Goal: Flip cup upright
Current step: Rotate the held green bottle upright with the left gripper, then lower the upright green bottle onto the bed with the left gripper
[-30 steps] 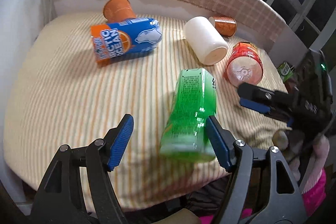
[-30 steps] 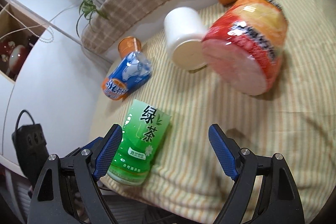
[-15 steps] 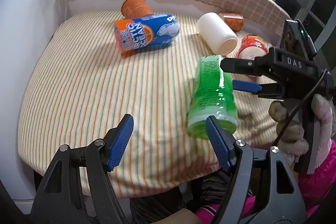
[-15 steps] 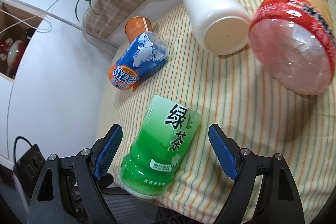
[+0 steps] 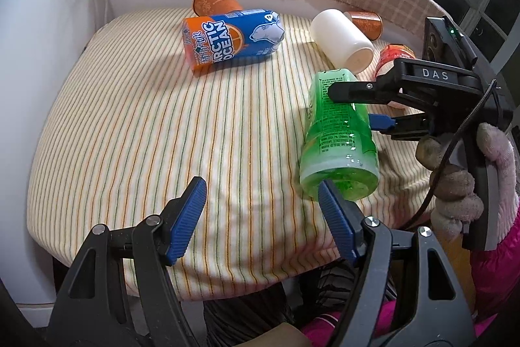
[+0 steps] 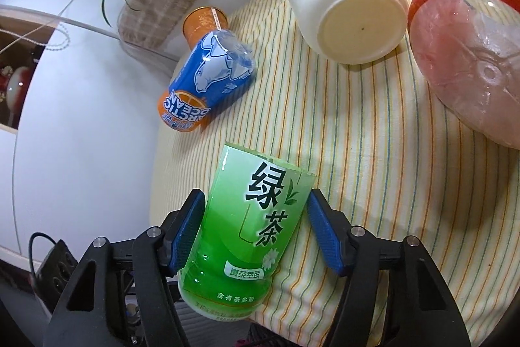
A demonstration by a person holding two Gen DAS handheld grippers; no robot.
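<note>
The right tongs (image 6: 255, 231) are bracketing the green cup (image 6: 250, 236), lying at the surface (image 5: 146, 126) edge, pads barely touching. The left tongs (image 5: 261, 217) are hanging wide open, empty. Thin plastic risks squashing or slipping off.

A wide stretch of the striped yellow cloth (image 5: 136, 132) lies bare ahead of the left gripper (image 5: 261, 217), whose jaws stand open. To its right, the lying green plastic tea cup (image 5: 339, 132) blocks the way, straddled by the right gripper (image 6: 255, 230). Farther back, the blue-and-orange lying cup (image 5: 232, 39), the white cylindrical cup (image 5: 341, 39) and the red-labelled clear cup (image 6: 468, 38) crowd the far side, with narrow gaps between.
</note>
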